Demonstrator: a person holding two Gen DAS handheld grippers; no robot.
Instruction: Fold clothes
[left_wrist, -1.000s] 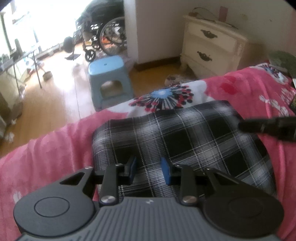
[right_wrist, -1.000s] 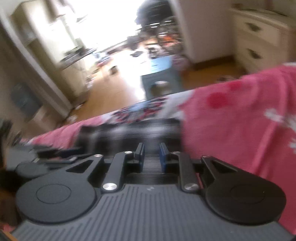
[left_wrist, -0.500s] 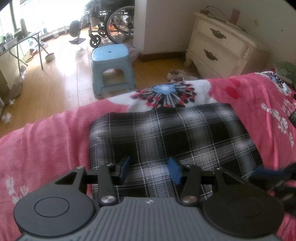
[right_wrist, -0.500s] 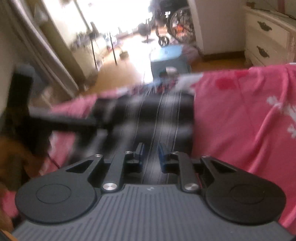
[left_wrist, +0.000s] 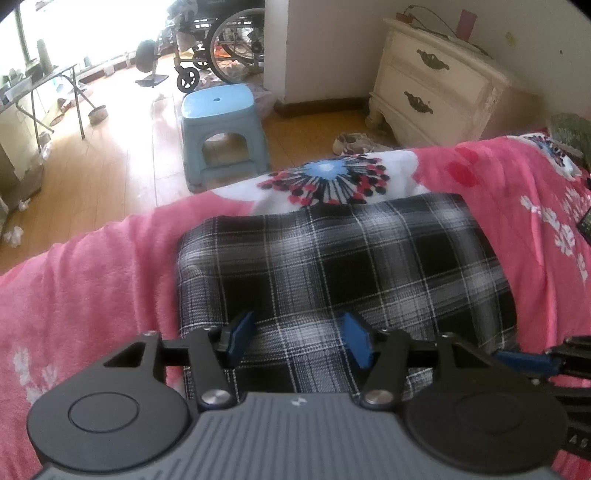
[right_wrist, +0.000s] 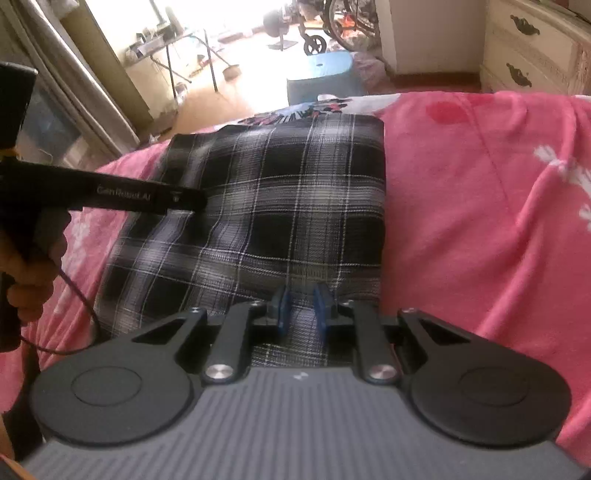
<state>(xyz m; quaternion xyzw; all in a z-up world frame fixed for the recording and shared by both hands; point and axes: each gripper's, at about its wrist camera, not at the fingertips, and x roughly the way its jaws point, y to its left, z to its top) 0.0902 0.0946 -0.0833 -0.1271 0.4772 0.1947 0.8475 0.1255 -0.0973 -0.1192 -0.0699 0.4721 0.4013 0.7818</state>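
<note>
A black-and-white plaid cloth (left_wrist: 332, 266) (right_wrist: 280, 192) lies folded in a rectangle on the pink flowered blanket (left_wrist: 92, 288). My left gripper (left_wrist: 298, 338) hovers over the cloth's near edge. Its jaws are opening, and its blue pads stand apart without pressing the fabric below them. In the right wrist view it reaches in from the left (right_wrist: 197, 199), held by a hand (right_wrist: 26, 266). My right gripper (right_wrist: 301, 310) is at the cloth's near right corner, its pads nearly together with a ridge of plaid fabric pinched between them. Its blue finger also shows in the left wrist view (left_wrist: 517, 360).
The bed's far edge drops to a wooden floor with a blue stool (left_wrist: 221, 129), a pair of shoes (left_wrist: 354, 142) and a cream nightstand (left_wrist: 436, 85). A wheelchair (left_wrist: 229, 40) and a folding table (left_wrist: 37, 85) stand further back. A dark object (left_wrist: 585, 225) lies on the blanket at right.
My left gripper's jaws have spread wider over the cloth. The right gripper came from the cloth's far right side to its near right corner and has slowed.
</note>
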